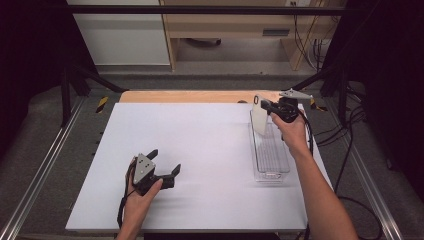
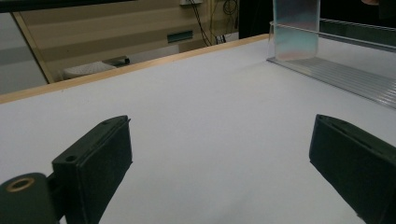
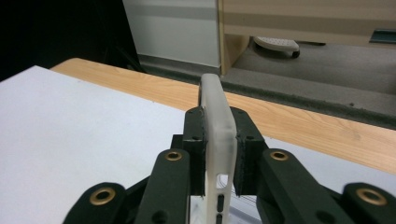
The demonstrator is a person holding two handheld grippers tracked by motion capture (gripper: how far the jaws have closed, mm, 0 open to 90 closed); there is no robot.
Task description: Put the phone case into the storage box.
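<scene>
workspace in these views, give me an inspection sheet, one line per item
surface: white board on a wooden table, bare around the work.
job's things: frosted phone case held upright at the far end of a clear plastic tray; tray lies near the board's right edge.
clutter: nothing seen.
grippers: right gripper shut on the phone case, fingers pressing both its sides; left gripper open, nothing between its fingers, low over the board.
cables: one trails from each gripper; more hang by the right frame.
surroundings: black frame, metal rails, grey floor, light wood cabinet behind.
</scene>
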